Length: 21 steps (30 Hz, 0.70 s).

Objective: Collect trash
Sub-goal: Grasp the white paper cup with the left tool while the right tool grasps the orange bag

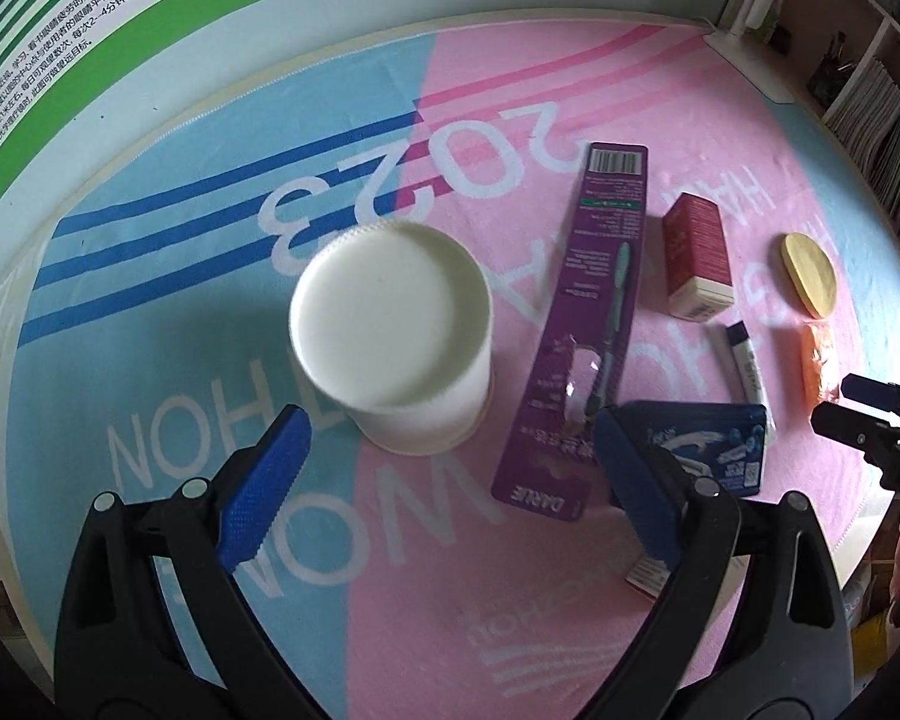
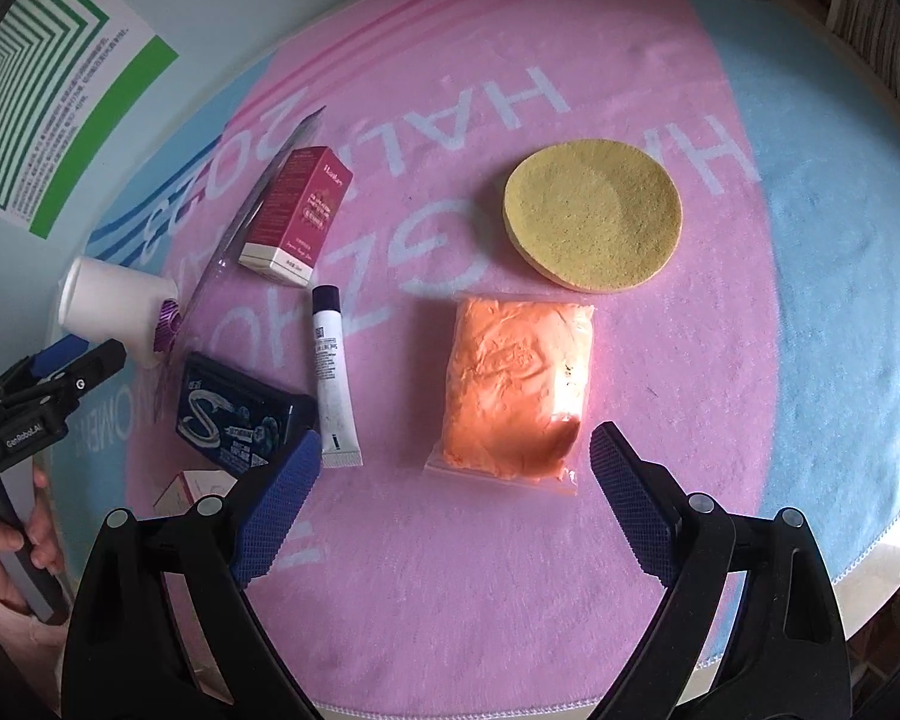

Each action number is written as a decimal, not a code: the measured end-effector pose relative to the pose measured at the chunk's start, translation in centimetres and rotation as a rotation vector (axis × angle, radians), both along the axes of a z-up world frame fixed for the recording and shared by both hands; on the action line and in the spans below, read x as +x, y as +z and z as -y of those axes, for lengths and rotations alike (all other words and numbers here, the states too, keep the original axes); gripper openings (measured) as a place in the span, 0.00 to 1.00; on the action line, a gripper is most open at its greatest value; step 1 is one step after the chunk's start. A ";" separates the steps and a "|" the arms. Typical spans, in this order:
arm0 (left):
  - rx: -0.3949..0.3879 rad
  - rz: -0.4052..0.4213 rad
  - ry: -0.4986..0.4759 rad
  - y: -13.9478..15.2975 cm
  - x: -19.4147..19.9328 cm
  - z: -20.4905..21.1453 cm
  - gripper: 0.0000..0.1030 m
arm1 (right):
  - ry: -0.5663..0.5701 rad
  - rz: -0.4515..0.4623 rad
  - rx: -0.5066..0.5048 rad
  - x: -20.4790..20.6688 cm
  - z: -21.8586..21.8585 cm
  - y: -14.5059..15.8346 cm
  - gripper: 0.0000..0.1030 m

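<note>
An upside-down white paper cup (image 1: 390, 336) stands on the pink and blue cloth, just ahead of my open, empty left gripper (image 1: 450, 438). It also shows in the right wrist view (image 2: 114, 306). My right gripper (image 2: 456, 462) is open and empty, with an orange bag (image 2: 519, 390) just ahead of its fingertips. Beside it lie a white tube (image 2: 333, 378), a dark blue packet (image 2: 234, 408), a red box (image 2: 297, 216) and a round yellow sponge (image 2: 594, 222). A purple toothbrush card (image 1: 588, 324) lies right of the cup.
The round table's edge (image 2: 870, 546) runs close on the right. A poster with green stripes (image 1: 90, 18) hangs on the wall behind. Shelves with books (image 1: 870, 108) stand at the far right. A small card (image 2: 195, 489) lies near the left fingers.
</note>
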<state>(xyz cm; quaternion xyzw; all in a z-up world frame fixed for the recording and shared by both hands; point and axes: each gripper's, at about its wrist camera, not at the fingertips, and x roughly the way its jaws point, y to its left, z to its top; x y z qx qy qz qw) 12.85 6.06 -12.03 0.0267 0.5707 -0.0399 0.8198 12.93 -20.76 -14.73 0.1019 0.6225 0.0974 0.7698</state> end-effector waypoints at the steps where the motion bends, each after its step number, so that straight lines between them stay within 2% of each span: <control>1: 0.001 -0.001 -0.004 -0.2 0.3 0.0 0.90 | -0.003 -0.003 -0.009 0.2 -0.1 -0.2 0.87; 6: 0.024 0.010 -0.030 -0.5 1.6 0.2 0.88 | -0.015 -0.007 -0.048 0.9 -0.9 -0.7 0.86; 9: 0.027 0.009 -0.043 -0.9 2.3 0.3 0.82 | -0.017 -0.008 -0.082 1.4 -1.3 -1.0 0.80; 12: 0.030 0.008 -0.047 -1.3 2.9 0.4 0.76 | -0.024 0.000 -0.103 1.7 -1.7 -1.2 0.79; 14: 0.033 0.009 -0.051 -1.4 3.2 0.4 0.66 | -0.024 0.005 -0.126 2.0 -2.0 -1.3 0.75; 16: 0.040 0.007 -0.054 -1.6 3.5 0.5 0.58 | -0.019 0.014 -0.159 2.2 -2.4 -1.3 0.65; 17: 0.040 0.004 -0.054 -1.7 3.6 0.5 0.59 | -0.016 0.018 -0.177 2.3 -2.5 -1.3 0.63; 19: 0.038 0.010 -0.055 -1.8 3.8 0.5 0.57 | -0.014 0.027 -0.217 2.5 -2.7 -1.4 0.50; 21: 0.038 0.018 -0.062 -1.7 3.8 0.7 0.52 | -0.015 0.028 -0.216 2.6 -2.7 -1.5 0.49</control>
